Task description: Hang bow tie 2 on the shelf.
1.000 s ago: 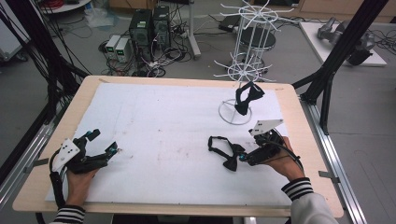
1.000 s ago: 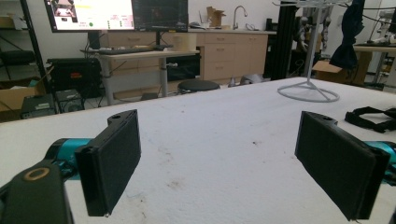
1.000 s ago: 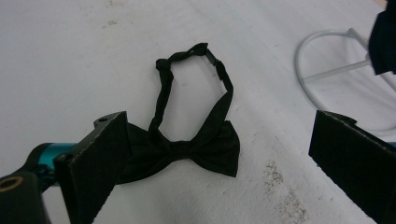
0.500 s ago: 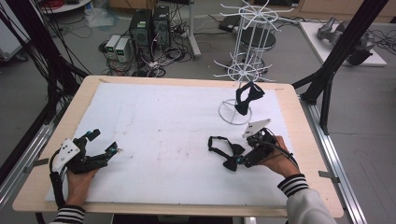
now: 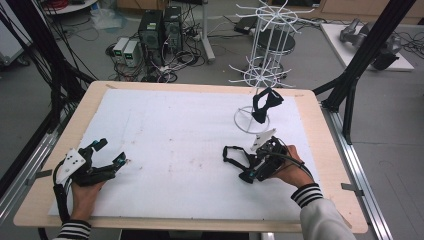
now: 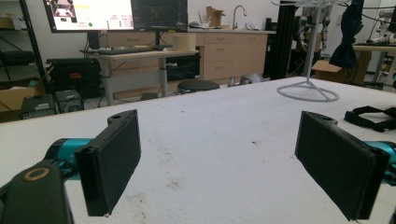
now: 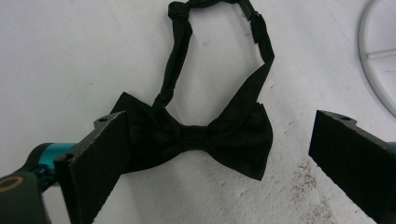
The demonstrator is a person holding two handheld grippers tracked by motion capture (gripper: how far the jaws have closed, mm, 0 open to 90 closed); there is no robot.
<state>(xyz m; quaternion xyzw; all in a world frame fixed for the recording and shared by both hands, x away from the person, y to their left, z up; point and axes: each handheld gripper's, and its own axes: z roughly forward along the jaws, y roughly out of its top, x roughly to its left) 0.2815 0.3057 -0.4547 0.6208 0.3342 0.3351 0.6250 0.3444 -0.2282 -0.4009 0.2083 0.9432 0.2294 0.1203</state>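
Observation:
A black bow tie (image 7: 196, 137) with a looped strap lies flat on the white table cover (image 5: 175, 135). My right gripper (image 7: 219, 123) hovers just over it, open, one jaw over the bow's left wing and the other well clear of its right side. From above, the right gripper (image 5: 251, 167) sits over the bow end and the strap (image 5: 232, 154) trails left. A second black bow tie (image 5: 264, 105) hangs on the white wire rack (image 5: 267, 45). My left gripper (image 5: 111, 152) rests open at the front left, and nothing lies between its jaws (image 6: 219, 140).
The rack's ring base (image 5: 239, 123) stands on the table just behind the right gripper, also seen as a ring base (image 6: 308, 91) from the left gripper. A wooden table rim (image 5: 320, 130) borders the cover. Black frame legs (image 5: 357, 65) stand at the right.
My right gripper has moved left and toward the front edge, coming over the bow tie on the table. The left gripper has stayed still.

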